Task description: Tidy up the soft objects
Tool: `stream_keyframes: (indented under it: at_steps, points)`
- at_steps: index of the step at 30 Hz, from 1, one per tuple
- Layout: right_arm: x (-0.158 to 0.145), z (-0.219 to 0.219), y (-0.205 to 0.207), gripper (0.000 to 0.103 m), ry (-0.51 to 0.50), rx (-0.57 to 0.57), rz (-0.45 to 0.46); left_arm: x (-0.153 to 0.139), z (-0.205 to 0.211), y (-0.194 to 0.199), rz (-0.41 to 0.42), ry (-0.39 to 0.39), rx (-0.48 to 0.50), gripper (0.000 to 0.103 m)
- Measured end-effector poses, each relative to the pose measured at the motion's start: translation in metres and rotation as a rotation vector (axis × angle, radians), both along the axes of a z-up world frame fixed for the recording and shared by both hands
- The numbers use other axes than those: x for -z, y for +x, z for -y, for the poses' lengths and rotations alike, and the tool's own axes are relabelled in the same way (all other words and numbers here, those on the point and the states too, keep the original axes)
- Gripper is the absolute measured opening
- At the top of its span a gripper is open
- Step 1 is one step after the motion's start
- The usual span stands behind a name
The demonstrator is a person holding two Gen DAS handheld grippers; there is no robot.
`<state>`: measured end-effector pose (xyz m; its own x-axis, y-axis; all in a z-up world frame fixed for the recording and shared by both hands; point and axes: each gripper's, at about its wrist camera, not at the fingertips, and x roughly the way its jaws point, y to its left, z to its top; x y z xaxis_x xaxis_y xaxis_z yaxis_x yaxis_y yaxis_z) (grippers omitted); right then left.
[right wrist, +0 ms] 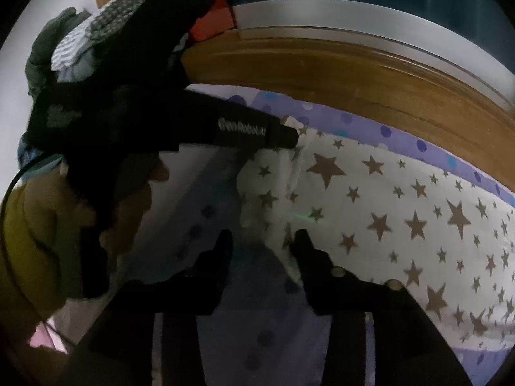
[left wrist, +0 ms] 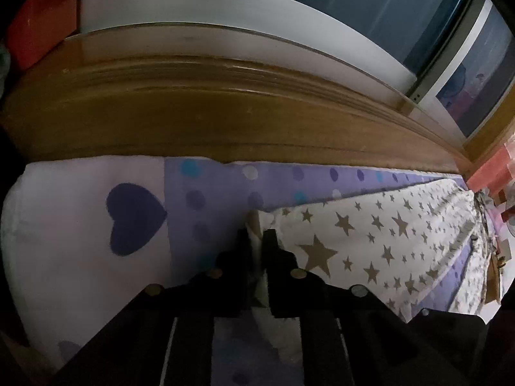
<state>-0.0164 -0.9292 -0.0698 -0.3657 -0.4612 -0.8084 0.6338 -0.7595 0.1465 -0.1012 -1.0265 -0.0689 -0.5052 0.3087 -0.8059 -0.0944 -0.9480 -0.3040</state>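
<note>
A white pillow with brown stars (left wrist: 370,241) lies on the purple dotted sheet (left wrist: 273,180) along the wooden headboard. My left gripper (left wrist: 257,241) is shut on the pillow's left corner, with white fabric pinched between its fingers. The right wrist view shows that left gripper (right wrist: 286,136) from the side, holding the same corner of the star pillow (right wrist: 386,209). My right gripper (right wrist: 262,244) is open lower down on the pillow's left edge, its right finger (right wrist: 302,247) against the fabric. A white pillow with a dark heart (left wrist: 80,225) lies to the left.
The wooden headboard (left wrist: 193,112) runs across behind the bed, with a white ledge and a dark window above it. A heap of clothes (right wrist: 70,41) and a red box (left wrist: 42,16) sit at the left end. A person's hand (right wrist: 141,193) holds the left gripper.
</note>
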Motion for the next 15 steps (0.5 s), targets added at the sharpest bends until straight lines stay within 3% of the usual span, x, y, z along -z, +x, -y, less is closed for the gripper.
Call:
stream_keyframes:
  at_steps: [4, 10, 15]
  points:
    - [-0.013, -0.014, 0.011, 0.043, 0.000, -0.023, 0.019, -0.015, 0.013, 0.018, -0.025, -0.064, -0.033, 0.020]
    - [-0.023, -0.040, 0.031, 0.044, 0.044, 0.008, -0.052, -0.024, 0.032, 0.043, 0.031, 0.059, -0.060, 0.020]
    - [-0.031, -0.064, 0.050, 0.044, 0.087, 0.076, -0.111, -0.029, 0.025, 0.060, 0.034, 0.058, -0.047, 0.022]
